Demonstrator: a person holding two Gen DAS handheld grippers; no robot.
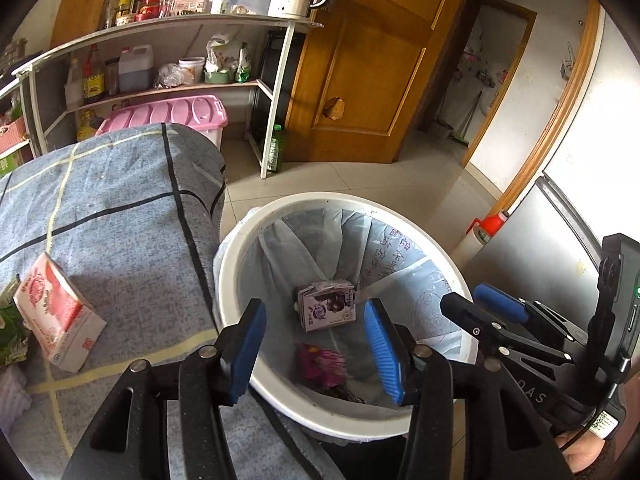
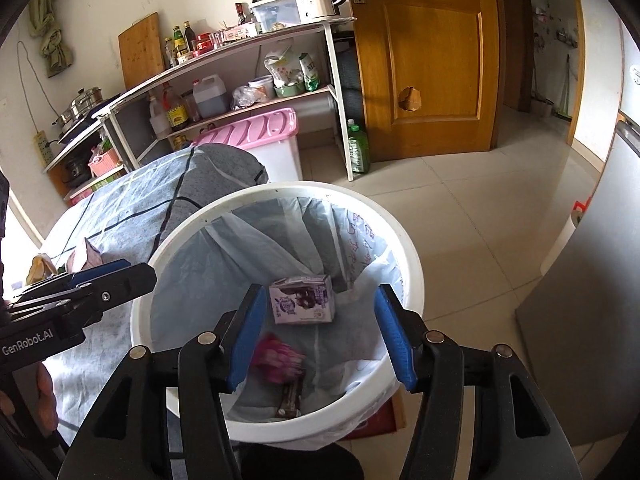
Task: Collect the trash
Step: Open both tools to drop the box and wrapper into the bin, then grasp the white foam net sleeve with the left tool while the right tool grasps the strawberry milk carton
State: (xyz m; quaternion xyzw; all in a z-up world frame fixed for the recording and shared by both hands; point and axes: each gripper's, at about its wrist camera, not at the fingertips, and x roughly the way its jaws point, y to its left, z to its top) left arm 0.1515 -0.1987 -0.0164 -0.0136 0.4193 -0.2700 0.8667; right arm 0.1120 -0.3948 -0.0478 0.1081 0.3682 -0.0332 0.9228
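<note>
Hovering over the bin [image 1: 240, 256], the left gripper [image 1: 316, 344] is holding its blue pads spread with nothing between them; the purple carton [image 1: 326, 306] is lying on the liner below, a pink wrapper [image 1: 320, 364] nearer the camera. A tissue pack [image 1: 56, 320] is resting on the blue cloth [image 1: 120, 200], well apart.

From the right wrist, the right gripper [image 2: 320, 336] is likewise gaping empty above the carton [image 2: 302, 299]; the wrapper [image 2: 276, 358] is showing blurred, and a brown packet [image 2: 290, 400] beside it is hard to make out.
</note>
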